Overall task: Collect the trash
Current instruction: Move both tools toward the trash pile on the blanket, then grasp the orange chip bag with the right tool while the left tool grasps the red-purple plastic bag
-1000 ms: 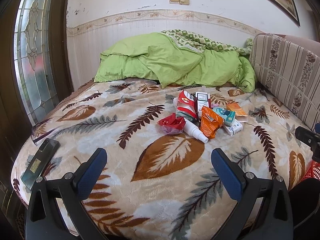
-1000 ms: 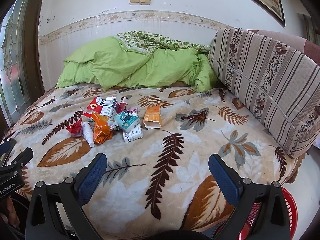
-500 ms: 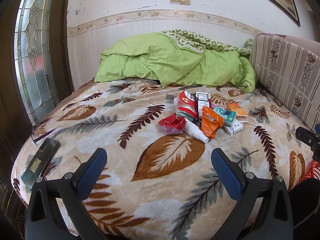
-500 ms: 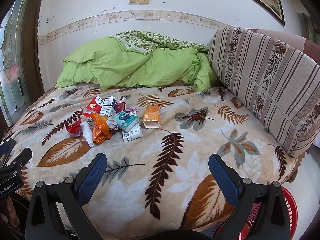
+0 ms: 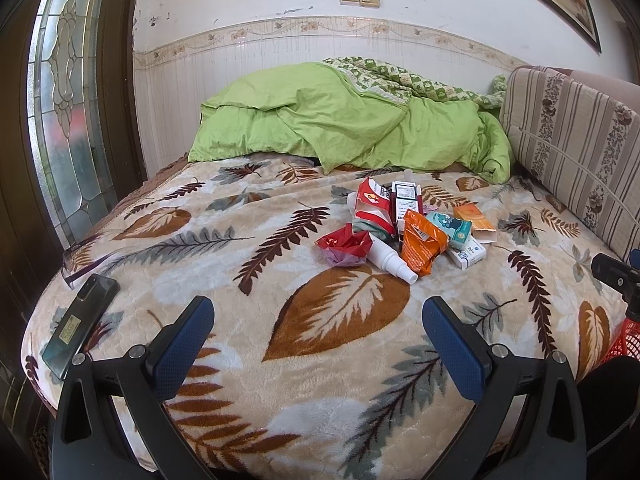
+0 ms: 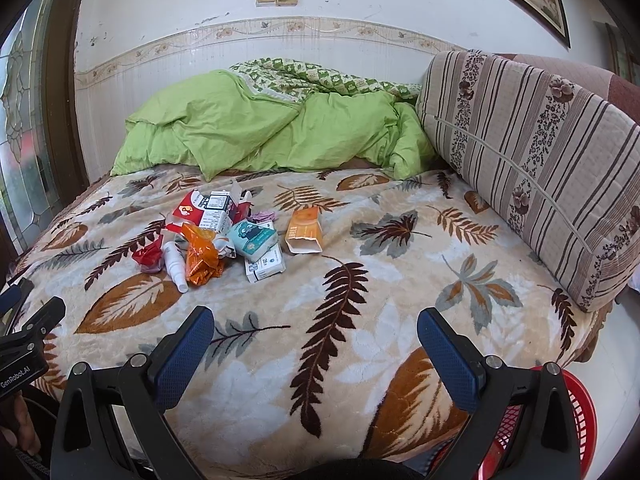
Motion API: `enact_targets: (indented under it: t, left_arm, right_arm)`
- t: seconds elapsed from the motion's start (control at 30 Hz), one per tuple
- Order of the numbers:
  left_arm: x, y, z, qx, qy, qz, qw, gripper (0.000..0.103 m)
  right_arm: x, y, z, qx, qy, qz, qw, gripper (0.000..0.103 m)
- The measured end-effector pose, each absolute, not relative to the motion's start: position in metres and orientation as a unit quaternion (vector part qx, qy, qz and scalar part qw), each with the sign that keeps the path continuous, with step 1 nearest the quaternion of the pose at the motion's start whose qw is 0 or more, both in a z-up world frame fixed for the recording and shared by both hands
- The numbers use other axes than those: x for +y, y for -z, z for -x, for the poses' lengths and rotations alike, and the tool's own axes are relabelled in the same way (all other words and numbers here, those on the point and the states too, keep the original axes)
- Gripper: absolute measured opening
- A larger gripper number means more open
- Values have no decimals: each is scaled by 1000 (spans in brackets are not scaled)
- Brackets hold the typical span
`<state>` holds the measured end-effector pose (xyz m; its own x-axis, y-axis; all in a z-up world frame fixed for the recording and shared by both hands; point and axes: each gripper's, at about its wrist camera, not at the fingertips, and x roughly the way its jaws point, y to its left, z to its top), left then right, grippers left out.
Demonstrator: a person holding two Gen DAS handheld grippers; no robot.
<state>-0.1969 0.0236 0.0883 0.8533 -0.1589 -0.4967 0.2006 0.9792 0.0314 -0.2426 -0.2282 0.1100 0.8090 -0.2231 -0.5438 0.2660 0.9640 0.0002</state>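
Note:
A heap of trash lies mid-bed on the leaf-patterned blanket (image 5: 328,312): a crumpled red wrapper (image 5: 344,245), a white spray bottle (image 5: 390,259), an orange packet (image 5: 422,244), a teal tissue pack (image 6: 253,239), a white box (image 6: 266,267) and an orange carton (image 6: 304,230). My left gripper (image 5: 318,334) hovers open over the bed's near edge, well short of the heap. Over the near right part of the bed, my right gripper (image 6: 316,344) is open and holds nothing. A red mesh basket (image 6: 576,420) stands on the floor at the bed's near right corner.
A dark phone (image 5: 80,324) lies at the bed's near left corner. A green duvet (image 5: 340,128) is bunched at the far end. A striped cushion (image 6: 532,160) lines the right side. A stained-glass door (image 5: 68,112) stands to the left.

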Motion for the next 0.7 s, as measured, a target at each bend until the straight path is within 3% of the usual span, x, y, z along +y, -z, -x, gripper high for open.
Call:
enact_targets:
  t: [0.27, 0.43, 0.57, 0.7]
  left_arm:
    - [38, -80, 168, 312, 103, 18, 944, 103]
    - [39, -73, 151, 339, 116, 35, 933, 85]
    - [40, -69, 138, 358, 120, 48, 925, 81]
    - [43, -66, 125, 375, 125, 60, 917, 69]
  right_arm:
    - [-228, -105, 213, 317, 65, -94, 941, 102]
    - [-218, -89, 163, 361, 2, -155, 920, 98]
    - [-209, -71, 116, 396, -11, -191, 898, 85]
    - [-199, -58, 75, 418, -15, -212, 883, 83]
